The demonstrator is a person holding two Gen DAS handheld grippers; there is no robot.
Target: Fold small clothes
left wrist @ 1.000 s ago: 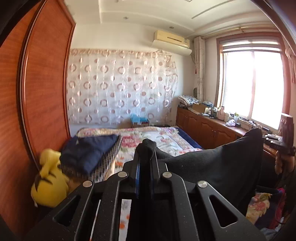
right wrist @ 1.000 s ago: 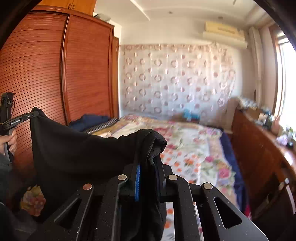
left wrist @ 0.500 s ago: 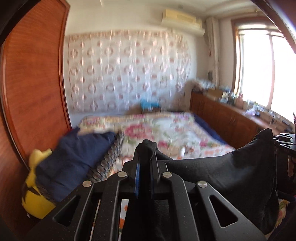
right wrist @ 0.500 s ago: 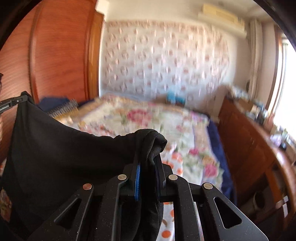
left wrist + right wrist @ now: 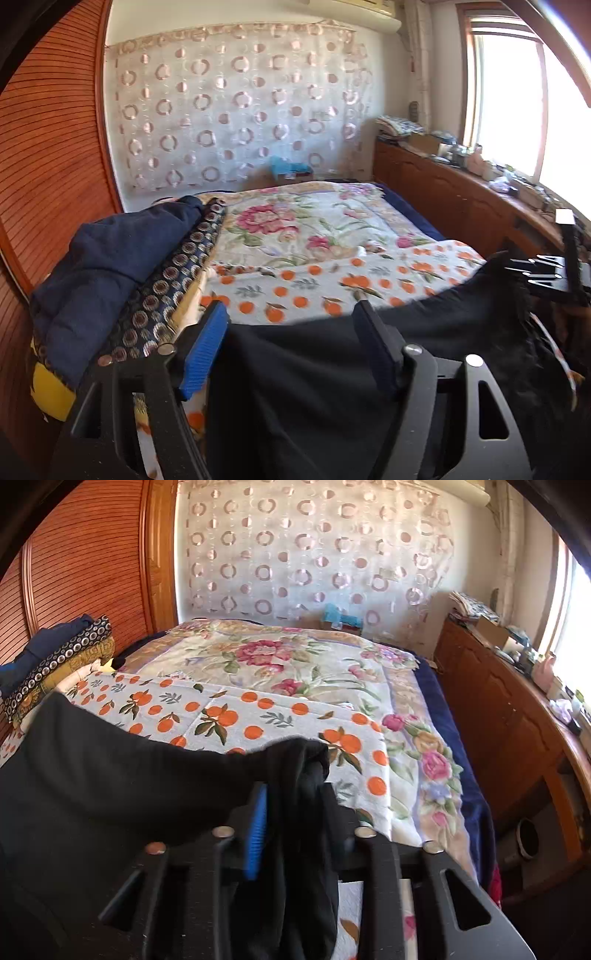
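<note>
A black garment (image 5: 332,376) lies spread low over the near edge of the bed. My left gripper (image 5: 291,325) is open, its blue-padded fingers (image 5: 205,350) apart above the cloth, not gripping it. My right gripper (image 5: 295,797) is shut on a bunched corner of the black garment (image 5: 110,775). The right gripper also shows at the far right of the left wrist view (image 5: 546,273), holding the cloth's far corner.
The bed has an orange-print sheet (image 5: 236,716) over a floral quilt (image 5: 295,221). A stack of folded navy and patterned bedding (image 5: 110,266) sits at the left by the wooden wardrobe (image 5: 48,147). A cluttered wooden cabinet (image 5: 509,709) runs along the right under the window.
Both grippers have dropped from holding the garment up in the air to the bed. The left gripper has opened and let go of its corner. The right stays shut on the cloth.
</note>
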